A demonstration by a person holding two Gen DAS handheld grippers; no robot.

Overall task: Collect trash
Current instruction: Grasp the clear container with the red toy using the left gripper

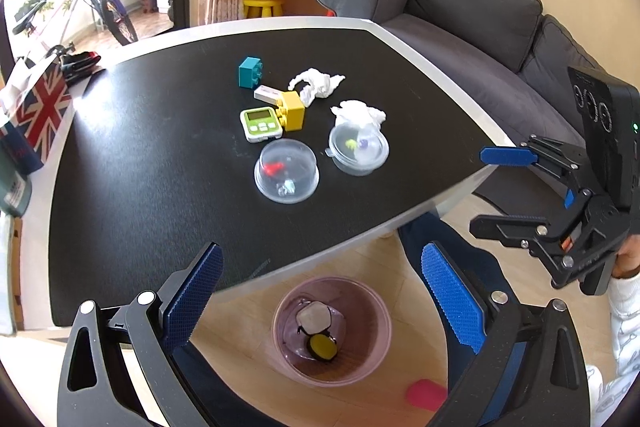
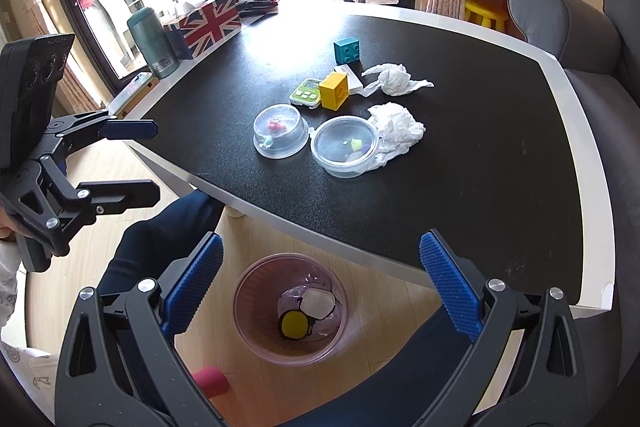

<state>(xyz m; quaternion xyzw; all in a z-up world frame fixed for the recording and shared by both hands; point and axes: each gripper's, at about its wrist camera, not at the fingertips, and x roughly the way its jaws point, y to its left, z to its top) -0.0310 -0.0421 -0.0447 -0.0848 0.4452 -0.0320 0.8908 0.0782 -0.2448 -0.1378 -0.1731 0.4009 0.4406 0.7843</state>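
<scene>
Two crumpled white tissues lie on the black table [image 1: 160,155]: one [image 1: 318,85] [image 2: 394,79] beside a yellow block, one [image 1: 360,113] [image 2: 396,133] against a clear plastic container [image 1: 359,147] [image 2: 345,146]. A second clear container [image 1: 286,171] [image 2: 280,131] sits upside down. A pink trash bin [image 1: 331,331] [image 2: 290,309] stands on the floor below the table edge, with a yellow-and-white item inside. My left gripper [image 1: 324,291] [image 2: 132,159] and right gripper [image 2: 322,287] [image 1: 504,187] are both open and empty, above the bin.
A teal block [image 1: 250,71], yellow block [image 1: 294,111], green timer [image 1: 262,125] and small white box [image 1: 267,94] sit on the table. A Union Jack tissue box [image 2: 210,21] and green flask [image 2: 152,43] stand at its far edge. A grey sofa [image 1: 480,27] lies beyond.
</scene>
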